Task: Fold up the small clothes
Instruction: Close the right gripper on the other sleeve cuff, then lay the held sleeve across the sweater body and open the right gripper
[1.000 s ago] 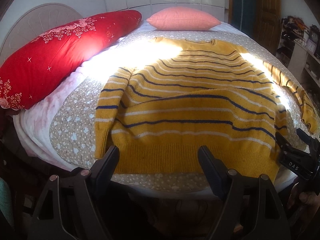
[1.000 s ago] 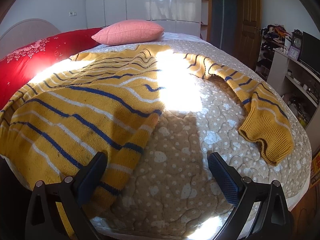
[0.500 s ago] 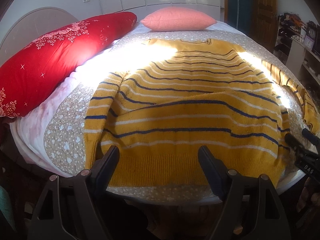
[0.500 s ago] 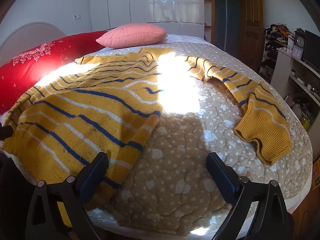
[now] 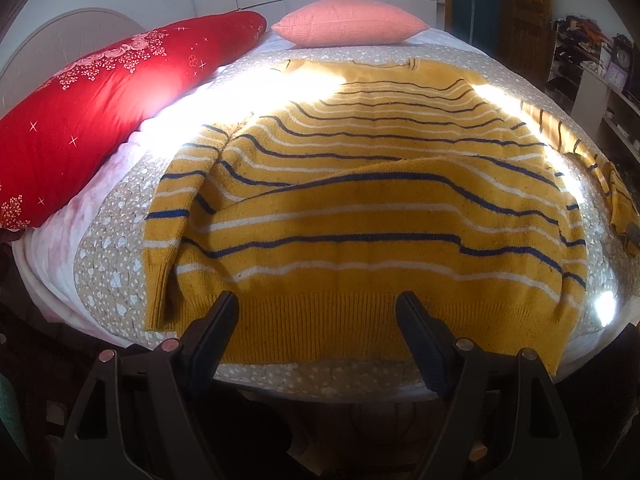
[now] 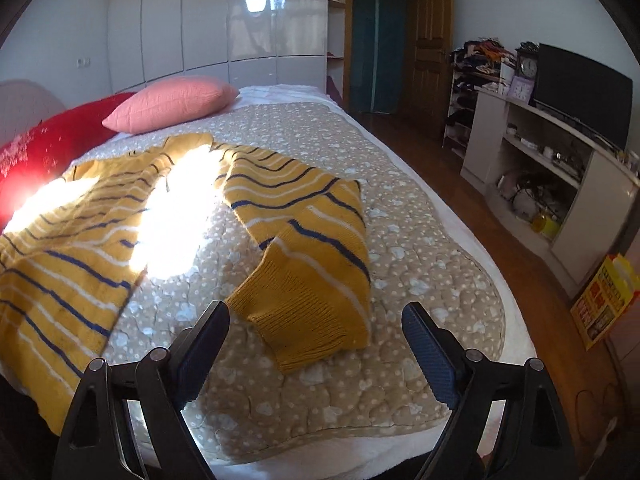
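Both claws hold nothing, left gripper (image 5: 316,320) gaping over the yellow striped sweater (image 5: 360,208)'s ribbed hem, right gripper (image 6: 316,332) wide but closing above the right sleeve (image 6: 304,248)'s cuff, sweater lying flat on the quilt (image 6: 400,248), collar pointing far toward the pink pillow (image 5: 348,26), sun glare washing out its upper left shoulder.

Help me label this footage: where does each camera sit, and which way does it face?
Left wrist: on the left gripper, at the bed's foot, facing the sweater's hem and the headboard pillows; only its open, empty fingers show.
Right wrist: on the right gripper, looking at the sweater's outstretched sleeve and the shelves beyond; its jaws are closing, nothing gripped.
Shared: the sweater, quilt, pink pillow and red pillow.
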Demonstrator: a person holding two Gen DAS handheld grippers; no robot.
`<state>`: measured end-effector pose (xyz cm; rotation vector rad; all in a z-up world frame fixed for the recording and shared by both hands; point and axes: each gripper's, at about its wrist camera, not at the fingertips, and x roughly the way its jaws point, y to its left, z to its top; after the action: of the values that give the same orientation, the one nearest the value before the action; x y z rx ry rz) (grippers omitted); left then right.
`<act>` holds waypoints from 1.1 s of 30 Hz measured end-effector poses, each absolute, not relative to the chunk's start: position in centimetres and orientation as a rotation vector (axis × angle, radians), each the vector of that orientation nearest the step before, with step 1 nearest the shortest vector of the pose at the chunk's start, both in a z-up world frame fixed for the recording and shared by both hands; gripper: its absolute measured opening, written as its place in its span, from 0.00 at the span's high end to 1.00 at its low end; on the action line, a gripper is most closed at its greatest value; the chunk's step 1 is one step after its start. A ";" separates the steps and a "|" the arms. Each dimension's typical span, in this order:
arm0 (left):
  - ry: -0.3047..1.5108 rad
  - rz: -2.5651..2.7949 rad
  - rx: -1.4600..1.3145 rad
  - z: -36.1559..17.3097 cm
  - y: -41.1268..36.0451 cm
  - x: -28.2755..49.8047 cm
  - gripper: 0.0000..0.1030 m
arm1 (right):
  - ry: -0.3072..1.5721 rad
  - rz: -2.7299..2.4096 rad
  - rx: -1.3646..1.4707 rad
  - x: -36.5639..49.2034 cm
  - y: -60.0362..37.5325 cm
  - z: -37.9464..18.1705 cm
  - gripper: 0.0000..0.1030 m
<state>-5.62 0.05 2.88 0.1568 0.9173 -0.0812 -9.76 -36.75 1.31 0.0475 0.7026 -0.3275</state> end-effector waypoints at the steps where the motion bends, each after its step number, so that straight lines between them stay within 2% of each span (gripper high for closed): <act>1: 0.912 -0.082 0.160 3.0 0.0 -5.7 0.22 | 0.703 -0.316 0.014 -9.3 -36.2 1.1 0.14; 5: 0.898 -0.079 0.163 3.2 0.3 -5.3 0.22 | 0.700 -0.320 -0.147 -7.3 -34.3 0.2 0.22; 7: 0.898 -0.080 0.149 3.3 0.7 -4.9 0.22 | 0.746 -0.318 -0.166 -6.2 -34.7 -0.6 0.45; 8: 0.894 -0.082 0.140 3.4 1.0 -4.5 0.22 | 0.764 -0.312 -0.150 -5.9 -35.3 -0.8 0.48; 9: 0.888 -0.085 0.129 3.5 1.3 -4.2 0.22 | 0.772 -0.304 -0.125 -5.8 -36.0 -0.8 0.56; 10: 0.879 -0.090 0.116 3.7 1.5 -3.8 0.22 | 0.789 -0.303 -0.105 -5.7 -36.6 -0.5 0.68; 13: 0.840 -0.115 0.076 4.7 2.3 -2.0 0.22 | 0.850 -0.291 -0.025 -5.5 -38.6 1.0 0.87; 20: 0.648 -0.114 -0.066 8.5 5.4 5.6 0.22 | 0.802 -0.251 0.230 -3.7 -41.2 10.1 0.91; 22: 0.590 -0.085 -0.124 9.2 7.2 7.7 0.16 | 0.774 -0.210 0.263 -1.6 -39.9 13.3 0.91; 26: 0.550 -0.035 -0.229 8.0 12.7 9.6 0.15 | 0.737 -0.090 0.273 5.0 -34.1 18.2 0.91; 29: 0.583 0.043 -0.353 6.1 17.8 10.6 0.14 | 0.750 0.031 0.244 11.6 -27.4 19.5 0.91; 33: 0.619 0.032 -0.547 4.5 23.5 11.5 0.14 | 0.835 0.147 0.186 20.7 -17.2 17.0 0.91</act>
<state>11.50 23.53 4.52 -0.5472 0.6193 0.0323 20.71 -17.17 17.02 0.1856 0.8345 0.1471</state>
